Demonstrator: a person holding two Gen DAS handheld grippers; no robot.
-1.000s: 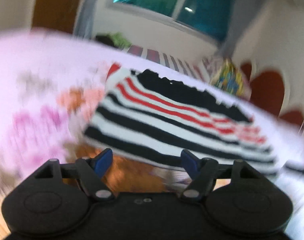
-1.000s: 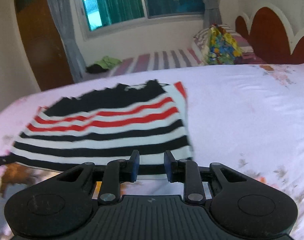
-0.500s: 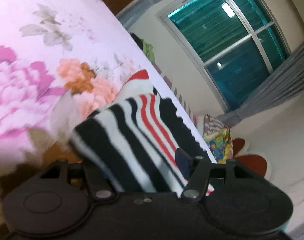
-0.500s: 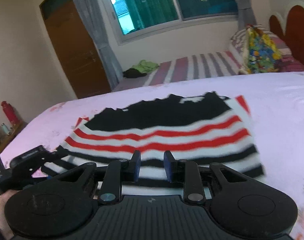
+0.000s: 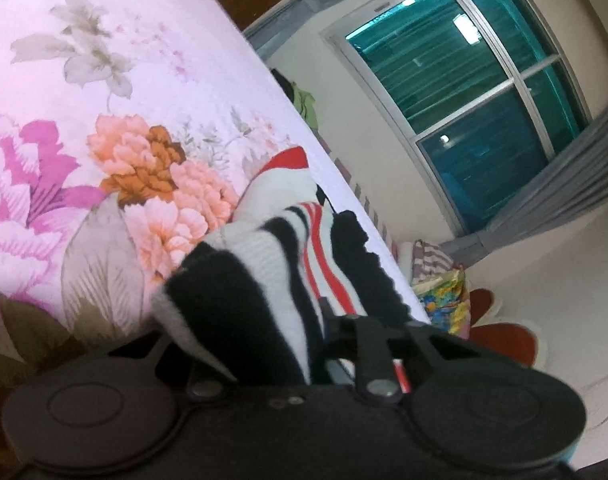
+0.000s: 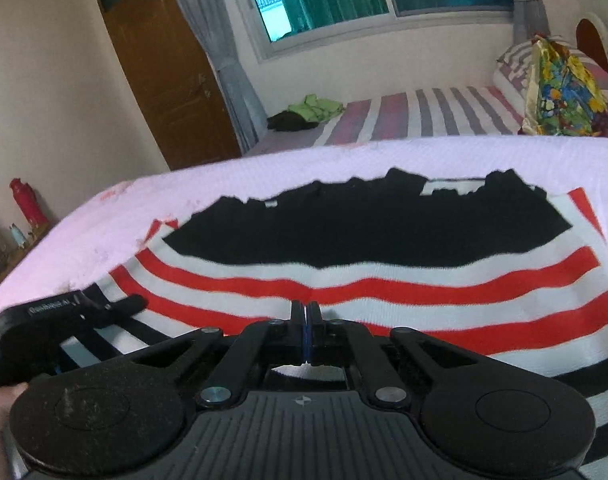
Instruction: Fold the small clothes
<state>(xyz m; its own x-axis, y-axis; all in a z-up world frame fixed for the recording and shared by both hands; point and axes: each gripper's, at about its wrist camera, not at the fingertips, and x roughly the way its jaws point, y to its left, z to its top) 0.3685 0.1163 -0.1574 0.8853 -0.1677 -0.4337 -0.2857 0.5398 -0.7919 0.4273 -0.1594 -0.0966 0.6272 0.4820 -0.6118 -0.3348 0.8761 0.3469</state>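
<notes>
Left wrist view: the left gripper, its jaws closing, bites a bunched corner of the striped knit garment, which rises from the gripper toward one o'clock across the floral bedsheet. The cloth fills the gap between the jaws, and its black hem edge folds over at about eleven o'clock from the gripper. The grab looks thick and uneven. If only the outer layer is pinched, the lower layer may slip free on the lift and the fold would come out crooked.

Right wrist view: the right gripper is clenched tight, pads meeting, over the garment's near edge at six o'clock. White fabric shows just behind the pads, but whether any of it is trapped between them cannot be told. The garment lies flat on the pink bed, black band at twelve o'clock, red stripes nearer. The left gripper lies on the cloth at nine o'clock. If the right jaws have shut on nothing, a lift would raise one corner only, dragging and skewing the garment. An unequal pull by the two hands could also stretch the knit or rumple the sheet beneath.
</notes>
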